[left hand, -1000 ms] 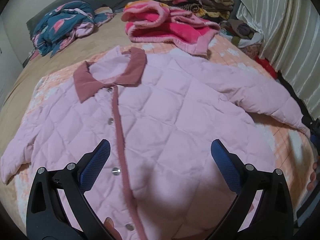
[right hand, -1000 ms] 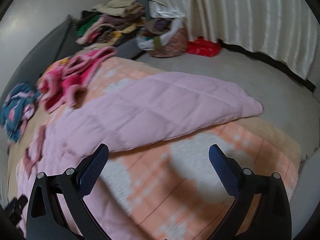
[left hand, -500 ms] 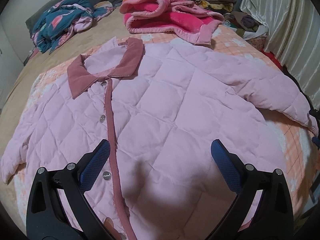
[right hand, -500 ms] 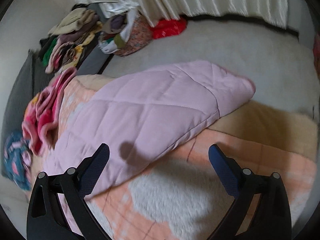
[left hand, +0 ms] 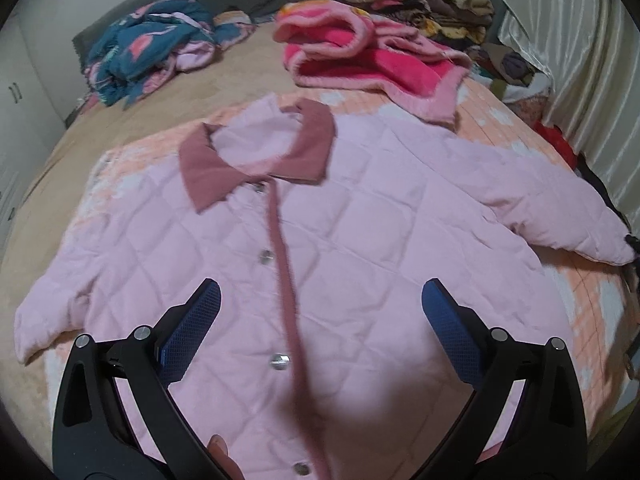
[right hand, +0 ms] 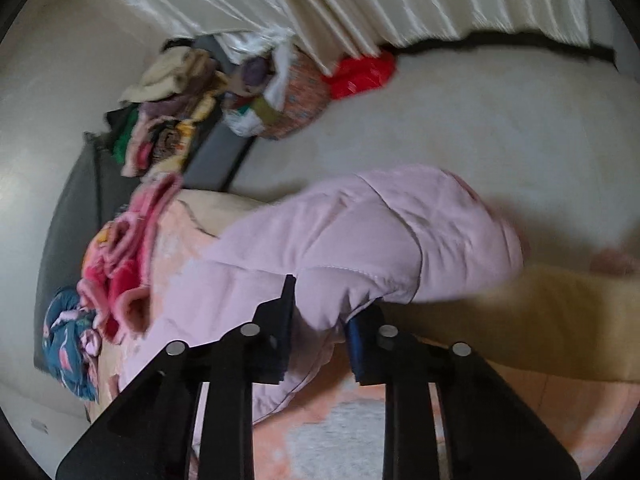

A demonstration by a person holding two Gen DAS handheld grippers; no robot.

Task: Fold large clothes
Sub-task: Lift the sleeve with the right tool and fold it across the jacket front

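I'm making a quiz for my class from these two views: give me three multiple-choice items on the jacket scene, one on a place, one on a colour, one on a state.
1. Where does the bright pink fleece lie?
A. beyond the jacket's collar
B. on the jacket's left sleeve
C. on the floor

2. What colour is the collar?
A. white
B. dusty rose
C. blue

3. What are the right tongs doing?
A. hanging open over the floor
B. gripping a button
C. pinching the jacket's sleeve

Answers:
1 A, the fleece lies on the bed past the jacket.
2 B, the collar is darker rose.
3 C, the right tongs have just closed on the sleeve.
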